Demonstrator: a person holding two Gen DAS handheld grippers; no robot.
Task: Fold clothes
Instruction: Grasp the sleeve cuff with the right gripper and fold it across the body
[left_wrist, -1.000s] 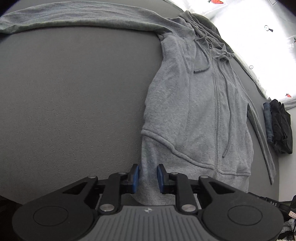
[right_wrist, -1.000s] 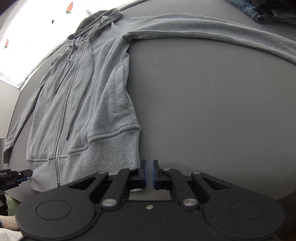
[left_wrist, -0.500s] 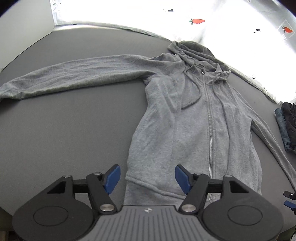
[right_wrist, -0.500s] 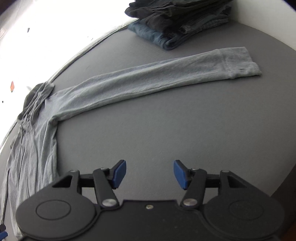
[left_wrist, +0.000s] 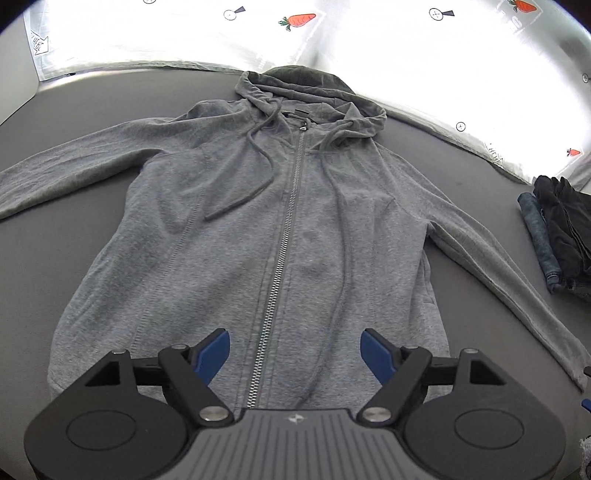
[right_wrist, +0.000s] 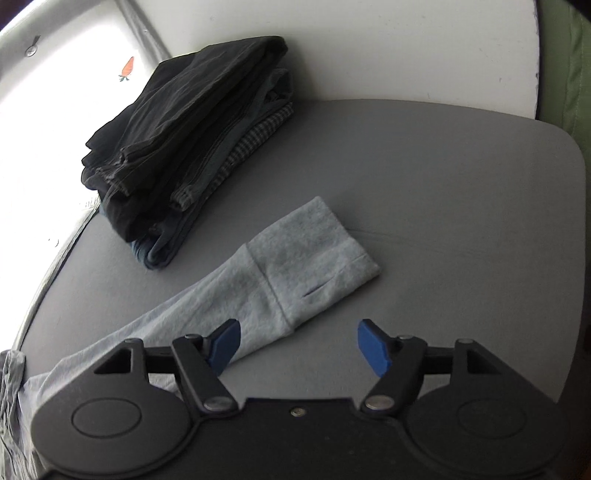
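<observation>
Grey table (right_wrist: 461, 177); hoodie (left_wrist: 229, 236), folded stack (right_wrist: 184, 129) on it.

Left wrist view faces hoodie (left_wrist: 280, 229) front; right wrist view faces sleeve cuff (right_wrist: 314, 254) (close); both show folded pile (right_wrist: 184, 140).

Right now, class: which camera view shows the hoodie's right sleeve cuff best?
The right wrist view: the cuff lies flat, close ahead of the open right gripper. The left wrist view shows it only at the picture's far right edge.

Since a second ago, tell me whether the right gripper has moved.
Yes. The right gripper, shut at the hoodie's hem a second ago, is now open and has swung right along the sleeve to its cuff, near the folded stack.
</observation>
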